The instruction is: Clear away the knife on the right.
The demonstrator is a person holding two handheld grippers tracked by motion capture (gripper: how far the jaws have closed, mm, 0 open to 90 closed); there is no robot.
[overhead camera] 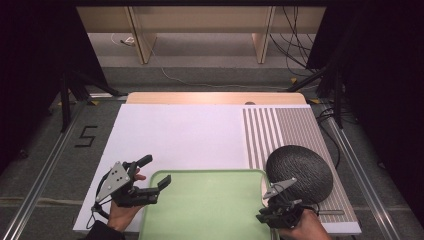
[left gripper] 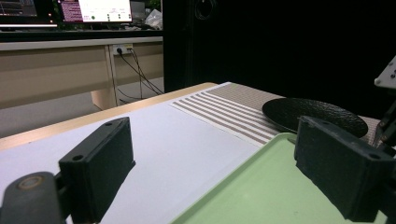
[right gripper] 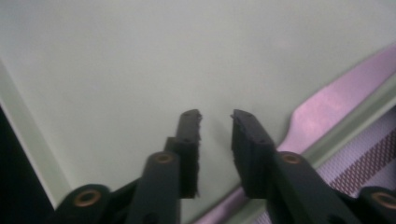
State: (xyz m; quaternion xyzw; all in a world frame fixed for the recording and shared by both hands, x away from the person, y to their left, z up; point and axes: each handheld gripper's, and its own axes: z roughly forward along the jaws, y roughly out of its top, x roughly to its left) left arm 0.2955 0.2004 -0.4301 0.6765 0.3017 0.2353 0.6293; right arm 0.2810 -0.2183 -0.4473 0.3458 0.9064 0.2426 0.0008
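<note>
Hovering over the green tray (overhead camera: 210, 210), my left gripper (overhead camera: 156, 172) has jaws spread wide; my right gripper (overhead camera: 272, 212) jaws narrowly parted, empty.

On the bench (overhead camera: 175, 130), a green tray (overhead camera: 210, 205) sits at six o'clock, a dark plate (overhead camera: 305, 167) touching its four o'clock side; both grippers flank the tray.
</note>
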